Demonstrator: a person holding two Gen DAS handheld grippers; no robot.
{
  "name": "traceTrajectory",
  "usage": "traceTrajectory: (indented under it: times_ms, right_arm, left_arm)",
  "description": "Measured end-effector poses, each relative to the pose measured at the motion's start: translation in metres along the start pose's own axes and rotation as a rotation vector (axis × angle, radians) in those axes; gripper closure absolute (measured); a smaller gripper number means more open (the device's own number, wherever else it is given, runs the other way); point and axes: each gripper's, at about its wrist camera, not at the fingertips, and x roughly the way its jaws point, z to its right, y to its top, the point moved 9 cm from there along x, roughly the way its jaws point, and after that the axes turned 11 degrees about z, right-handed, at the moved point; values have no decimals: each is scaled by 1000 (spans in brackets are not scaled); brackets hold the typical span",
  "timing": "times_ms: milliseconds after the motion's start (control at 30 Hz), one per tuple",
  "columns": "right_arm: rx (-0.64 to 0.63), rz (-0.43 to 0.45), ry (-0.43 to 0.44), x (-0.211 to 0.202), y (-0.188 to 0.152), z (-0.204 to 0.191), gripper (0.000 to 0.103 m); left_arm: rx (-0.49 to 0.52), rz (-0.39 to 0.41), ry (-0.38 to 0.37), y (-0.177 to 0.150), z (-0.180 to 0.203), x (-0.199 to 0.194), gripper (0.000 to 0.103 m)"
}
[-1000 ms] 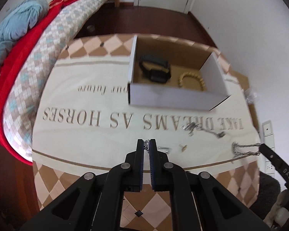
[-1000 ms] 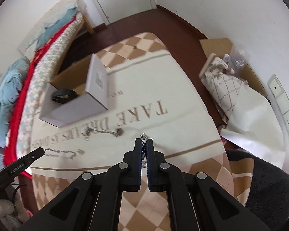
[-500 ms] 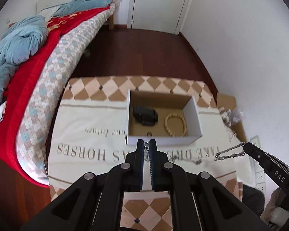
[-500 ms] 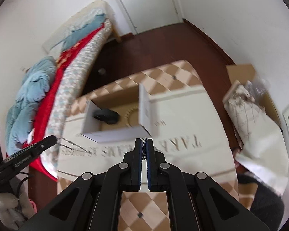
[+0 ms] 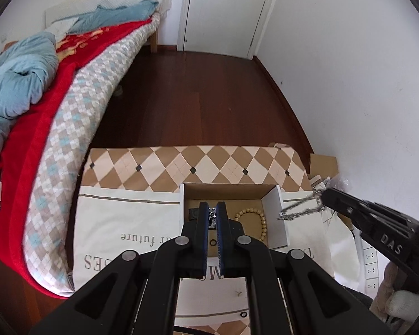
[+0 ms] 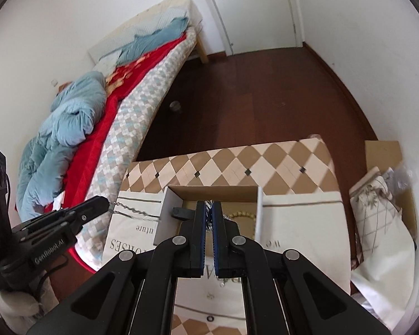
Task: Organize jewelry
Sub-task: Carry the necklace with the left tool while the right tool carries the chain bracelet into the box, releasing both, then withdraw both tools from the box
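Observation:
Both grippers hold one silver chain necklace, raised high above the table. My left gripper (image 5: 212, 213) is shut on one end of the chain (image 5: 211, 217); my right gripper (image 6: 208, 209) is shut on the other end (image 6: 208, 208). The chain hangs slack from each: it shows by the right gripper in the left wrist view (image 5: 299, 212) and by the left gripper in the right wrist view (image 6: 134, 211). Below stands an open cardboard box (image 5: 279, 220) holding a wooden bead bracelet (image 5: 251, 220) and a black item (image 5: 193, 213).
The table has a cream cloth with printed lettering (image 5: 125, 223) and a diamond-pattern border. A small earring (image 5: 239, 293) and a ring (image 5: 243, 314) lie on it near me. A bed with red and blue bedding (image 5: 28, 97) stands left. Bags and cardboard (image 6: 382, 195) lie right.
Both grippers have lifted the chain off the table and risen higher, and now hang over the box. The view has pulled back from the table.

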Motion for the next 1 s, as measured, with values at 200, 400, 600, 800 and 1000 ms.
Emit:
traceTrajectory:
  times_ms: [200, 400, 600, 800, 1000]
  right_arm:
    - [-24, -114, -15, 62, -6, 7, 99]
    - [-50, -193, -28, 105, -16, 8, 99]
    - [-78, -230, -25, 130, -16, -2, 99]
    - [-70, -298, -110, 139, -25, 22, 74]
    - [-106, -229, -173, 108, -17, 32, 40]
  left_arm:
    - [-9, -87, 1, -25, -4, 41, 100]
    - [-25, -169, 20, -52, -14, 77, 100]
    - [-61, -220, 31, -63, -21, 90, 98]
    - [-64, -209, 105, -58, -28, 87, 95]
    - [0, -170, 195, -50, -30, 75, 49]
